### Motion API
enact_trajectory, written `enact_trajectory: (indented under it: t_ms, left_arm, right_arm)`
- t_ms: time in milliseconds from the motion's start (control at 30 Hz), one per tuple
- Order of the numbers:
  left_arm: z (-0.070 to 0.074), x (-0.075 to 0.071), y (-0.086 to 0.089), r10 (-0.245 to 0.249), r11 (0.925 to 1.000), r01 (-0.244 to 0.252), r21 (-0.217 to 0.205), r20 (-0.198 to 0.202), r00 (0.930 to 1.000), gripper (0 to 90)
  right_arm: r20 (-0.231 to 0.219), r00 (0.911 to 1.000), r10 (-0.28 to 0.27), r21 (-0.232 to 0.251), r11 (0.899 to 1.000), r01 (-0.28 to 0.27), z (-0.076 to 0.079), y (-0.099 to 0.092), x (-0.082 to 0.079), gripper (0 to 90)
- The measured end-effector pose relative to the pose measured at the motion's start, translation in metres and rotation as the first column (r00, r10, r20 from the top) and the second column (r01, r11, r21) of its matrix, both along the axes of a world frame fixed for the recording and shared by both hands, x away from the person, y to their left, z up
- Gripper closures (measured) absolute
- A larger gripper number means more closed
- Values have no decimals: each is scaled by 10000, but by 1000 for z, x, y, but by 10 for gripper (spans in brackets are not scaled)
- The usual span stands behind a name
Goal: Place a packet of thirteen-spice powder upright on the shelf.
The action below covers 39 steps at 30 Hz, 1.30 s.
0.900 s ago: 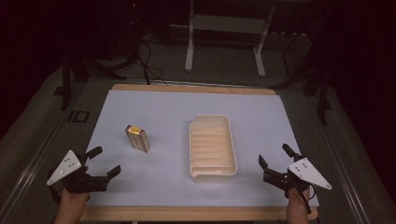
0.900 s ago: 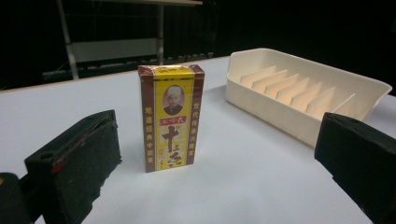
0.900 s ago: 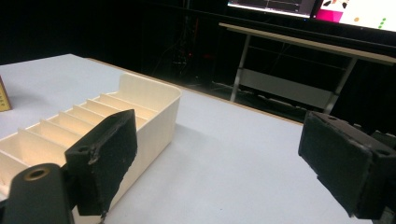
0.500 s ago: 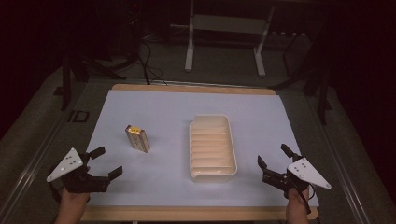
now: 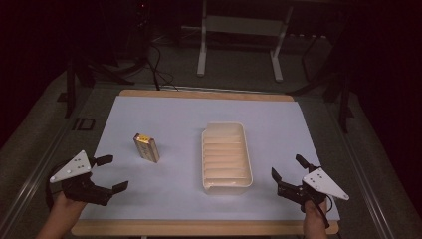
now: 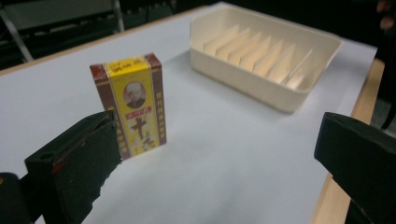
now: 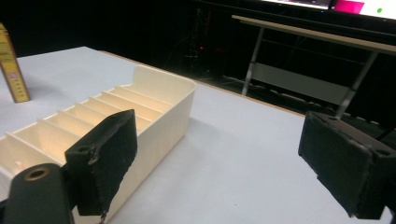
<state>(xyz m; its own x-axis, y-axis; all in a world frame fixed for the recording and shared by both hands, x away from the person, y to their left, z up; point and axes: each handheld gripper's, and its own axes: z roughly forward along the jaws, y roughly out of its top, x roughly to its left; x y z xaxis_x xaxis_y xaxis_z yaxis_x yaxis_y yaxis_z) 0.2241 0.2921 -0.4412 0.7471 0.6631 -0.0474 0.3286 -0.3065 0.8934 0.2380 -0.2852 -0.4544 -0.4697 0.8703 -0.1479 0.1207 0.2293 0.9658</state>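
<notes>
Since the earlier frames the left gripper has drifted a little toward the left edge of the table, while the box, the tray and the right gripper have kept their places.

The small box stands upright on the pale blue mat, in the left half of the table, well apart from the front edge; in the left gripper view the box shows a yellow front with dark red borders, a small portrait and printed characters; it touches nothing but the mat. To its right, near but apart, lies the cream tray, long and narrow, with thin dividers that cut it into several slots; the slots look bare in the left gripper view, where the tray lies behind the box.

The left gripper is near the front left corner of the mat, its 2 jaws spread wide with nothing between them; it points toward the box but stays apart from it. The right gripper is near the front right corner, just beside the near end of the tray; its 2 jaws are also spread wide and hold nothing; in the right gripper view the tray lies behind its left jaw. Each gripper is carried by 1 hand that comes in from the bottom. The wooden table edge shows under the mat.
</notes>
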Motion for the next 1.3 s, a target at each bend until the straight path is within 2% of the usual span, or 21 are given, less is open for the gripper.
enact_trajectory:
  t_ms: [67,133,267,367,400,433,500,633,700,767,867,967,1000,1033,1067,1133,1167,1200,1233,1300]
  left_arm:
    - [2,1,-1,-144,9993,152,329,-235,9996,5]
    - [5,2,-1,-313,9983,336,472,-504,9982,5]
    - [8,5,-3,-690,9937,778,810,-1068,9919,5]
    - [9,7,-5,-973,9853,1145,1264,-1347,9861,5]
    - [9,7,-5,-973,9853,1145,1264,-1347,9861,5]
    - [10,10,-7,-1176,9781,1431,1508,-1663,9790,5]
    - [10,11,-8,-1313,9726,1618,1668,-1803,9748,5]
    - [10,13,-11,-1375,9649,1757,1952,-1947,9712,5]
    - [11,15,-12,-1401,9649,1816,1897,-2130,9670,5]
    - [13,17,-13,-1445,9575,1923,2151,-2193,9649,5]
    - [16,19,-15,-1660,9465,2262,2300,-2542,9528,5]
    - [18,22,-17,-1807,9284,2655,2598,-3087,9338,5]
    - [18,23,-18,-1904,9221,2860,2608,-3376,9218,5]
    - [19,23,-19,-1982,9154,3025,2657,-3564,9130,5]
    - [19,23,-20,-1953,9090,3070,2818,-3627,9112,5]
    - [19,24,-21,-1958,8941,3293,3035,-3964,8970,4]
    - [19,25,-22,-1865,8888,3293,3189,-4047,8952,5]
    - [18,26,-23,-1851,8819,3413,3251,-4271,8851,5]
    - [18,26,-23,-1805,8777,3431,3346,-4323,8835,5]
    - [16,27,-25,-1628,8648,3409,3685,-4366,8848,4]
  right_arm:
    - [10,10000,29,-29,10000,-29,0,1,0,117]
    - [-44,9999,99,-22,9999,-99,0,2,0,117]
    - [-165,9997,204,-64,9998,-205,-1,3,1,117]
    - [-170,9996,234,-101,9997,-235,-2,3,1,117]
    - [-170,9996,234,-101,9997,-235,-2,3,1,117]
    - [-205,9995,254,-96,9996,-256,-2,3,1,117]
    - [-212,9995,224,-145,9996,-227,-2,4,1,117]
    - [-256,9994,252,-147,9996,-256,-2,4,1,117]
    - [-267,9993,262,-156,9995,-267,-2,5,1,117]
    - [-274,9992,295,-171,9994,-300,-2,5,1,117]
    - [-301,9991,314,-187,9993,-320,-3,5,1,117]
    - [-305,9989,343,-229,9991,-350,-3,6,1,117]
    - [-303,9989,348,-244,9991,-355,-3,6,1,117]
    - [-303,9989,360,-253,9990,-368,-3,6,1,117]
    - [-316,9988,377,-256,9989,-385,-3,6,1,117]
    - [-353,9985,414,-267,9987,-423,-3,7,1,117]
    - [-367,9984,422,-269,9987,-432,-3,7,1,117]
    - [-352,9984,445,-295,9985,-455,-3,7,1,117]
    - [-360,9983,464,-311,9984,-475,-3,8,1,117]
    - [-365,9981,489,-316,9982,-500,-3,8,1,117]
